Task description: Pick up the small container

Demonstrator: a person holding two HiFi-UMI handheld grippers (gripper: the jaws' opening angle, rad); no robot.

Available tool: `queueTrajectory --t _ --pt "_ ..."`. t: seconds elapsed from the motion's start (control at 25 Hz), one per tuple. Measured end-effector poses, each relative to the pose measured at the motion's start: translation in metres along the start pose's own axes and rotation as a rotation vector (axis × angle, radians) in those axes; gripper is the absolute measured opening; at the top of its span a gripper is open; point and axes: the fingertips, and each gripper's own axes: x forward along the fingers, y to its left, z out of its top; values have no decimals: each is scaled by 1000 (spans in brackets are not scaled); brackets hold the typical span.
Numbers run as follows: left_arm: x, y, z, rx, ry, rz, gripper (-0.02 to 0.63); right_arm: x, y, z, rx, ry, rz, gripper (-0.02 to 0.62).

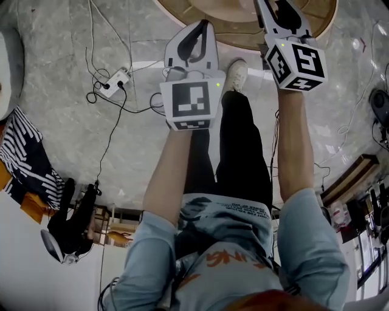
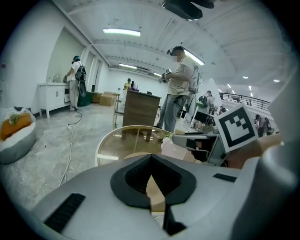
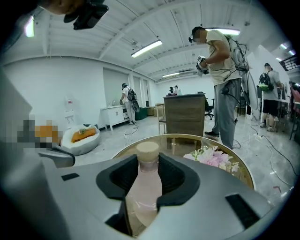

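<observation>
The small container [image 3: 142, 190] is a pale pink bottle with a beige cap [image 3: 147, 149]. It stands upright between the jaws of my right gripper [image 3: 143, 183], which is shut on its body. Seen from the head view, the right gripper [image 1: 281, 15] reaches over the round glass table [image 1: 243, 25]; the bottle is hidden there. My left gripper [image 1: 190, 47] is beside it at the table's near edge. In its own view the left gripper [image 2: 156, 196] is shut with nothing in it, only a thin slit between the pads showing the table [image 2: 117, 140].
Pink and white flowers [image 3: 212, 157] lie on the table just past the bottle. A power strip with cables [image 1: 115, 79] lies on the marble floor to the left. A person [image 3: 224, 79] stands beyond the table beside a wooden cabinet [image 3: 185, 112]. A bean bag [image 3: 82, 137] sits far left.
</observation>
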Motion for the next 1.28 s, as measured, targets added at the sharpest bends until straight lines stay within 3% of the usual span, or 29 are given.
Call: queueTrajectory --t 0.32,0.6,0.8,1.12,1.28 --pt "-54 -25 80 -13 -115 83 23 -85 0 74 2 -50 33 146" --pt "-102 -79 192 29 -246 90 24 -183 -19 167 -34 -103 19 146" --pt "-128 -100 261 45 -323 119 23 -223 -31 246 -66 -206 16 146" --pt "-190 -135 320 36 -428 200 23 -288 -22 327 -120 -342 28 146" --pt "-205 -161 339 54 -458 189 25 -312 -26 350 -146 -363 20 146"
